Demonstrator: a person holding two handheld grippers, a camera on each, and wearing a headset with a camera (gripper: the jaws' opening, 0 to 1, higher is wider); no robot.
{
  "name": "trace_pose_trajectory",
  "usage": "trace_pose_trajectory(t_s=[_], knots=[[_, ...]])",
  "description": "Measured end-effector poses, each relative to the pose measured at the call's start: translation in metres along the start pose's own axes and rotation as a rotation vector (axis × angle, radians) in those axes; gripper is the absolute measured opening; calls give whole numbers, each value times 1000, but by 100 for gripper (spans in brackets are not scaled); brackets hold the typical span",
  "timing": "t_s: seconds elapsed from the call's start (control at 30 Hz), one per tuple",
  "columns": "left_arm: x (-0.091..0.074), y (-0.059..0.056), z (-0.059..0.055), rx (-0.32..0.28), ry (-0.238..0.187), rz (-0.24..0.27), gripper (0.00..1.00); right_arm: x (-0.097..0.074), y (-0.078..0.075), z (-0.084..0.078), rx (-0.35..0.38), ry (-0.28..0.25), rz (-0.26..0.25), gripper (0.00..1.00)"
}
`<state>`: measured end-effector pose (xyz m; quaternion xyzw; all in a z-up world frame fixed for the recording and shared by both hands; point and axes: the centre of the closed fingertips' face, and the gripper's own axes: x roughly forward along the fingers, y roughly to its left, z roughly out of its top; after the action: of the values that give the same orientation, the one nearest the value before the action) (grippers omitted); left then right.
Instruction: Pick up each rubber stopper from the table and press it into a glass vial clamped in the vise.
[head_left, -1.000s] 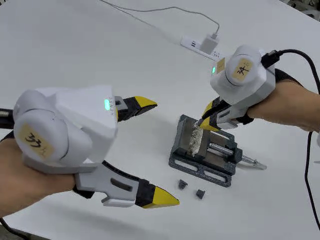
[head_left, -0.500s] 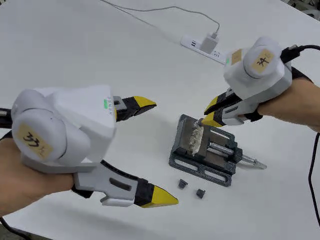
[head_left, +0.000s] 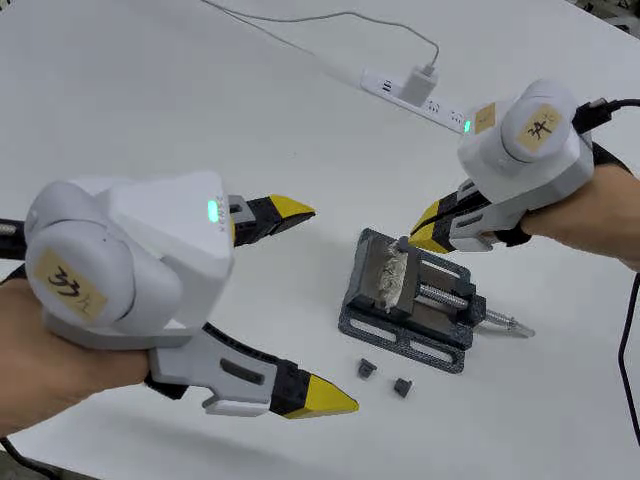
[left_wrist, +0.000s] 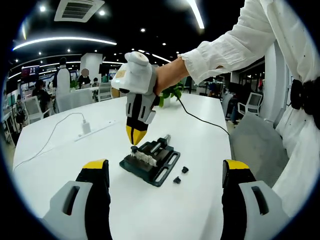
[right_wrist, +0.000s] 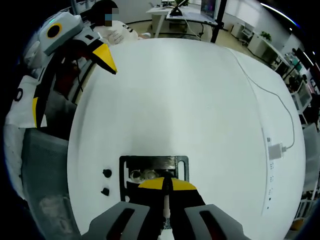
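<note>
Rubber stoppers (head_left: 366, 368): two loose ones lie on the table (head_left: 150, 90) just beside the vise (head_left: 440, 312) base, on your near side, close together but not touching. A third dark plug (head_left: 403, 242) looks seated on the end vial, right under your right gripper (head_left: 424, 236); can't tell if it's fully home. Vials (head_left: 388, 272) sit in a row between the vise jaws, mouths up; a couple of open rims show in the right gripper view. Expect the stoppers to be light, soft and grippy, and small enough to flip or squirt out if you pinch hard. Take each across its sides near the top, square to the pads, with the end that enters the vial facing down. Glass is the fragile part. Press straight down along the vial axis with no side load, or you risk cracking it or levering it in the clamp. Right gripper is clenched tip to tip with nothing between, hovering just above the vise's far end. Left gripper (head_left: 312, 303) is spread wide and empty, left of the vise and apart from it. My read: one fitted, two to go. Power strip (head_left: 410, 93) and its cable are well apart on the far side, no snag risk.
</note>
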<state>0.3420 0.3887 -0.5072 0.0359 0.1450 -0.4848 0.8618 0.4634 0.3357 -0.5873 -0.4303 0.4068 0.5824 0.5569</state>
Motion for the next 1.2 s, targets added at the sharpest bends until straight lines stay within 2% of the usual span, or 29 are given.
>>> trace_pose_trajectory(t_s=[0.53,0.83,1.2], knots=[[1,3,-1,-10,-3,3,92,4,6,0,-3,13,11,0],[4,3,1,-10,-11,1,92,3,11,3,-7,40,11,0],[4,3,3,-13,-19,4,91,6,6,2,-15,65,22,0]])
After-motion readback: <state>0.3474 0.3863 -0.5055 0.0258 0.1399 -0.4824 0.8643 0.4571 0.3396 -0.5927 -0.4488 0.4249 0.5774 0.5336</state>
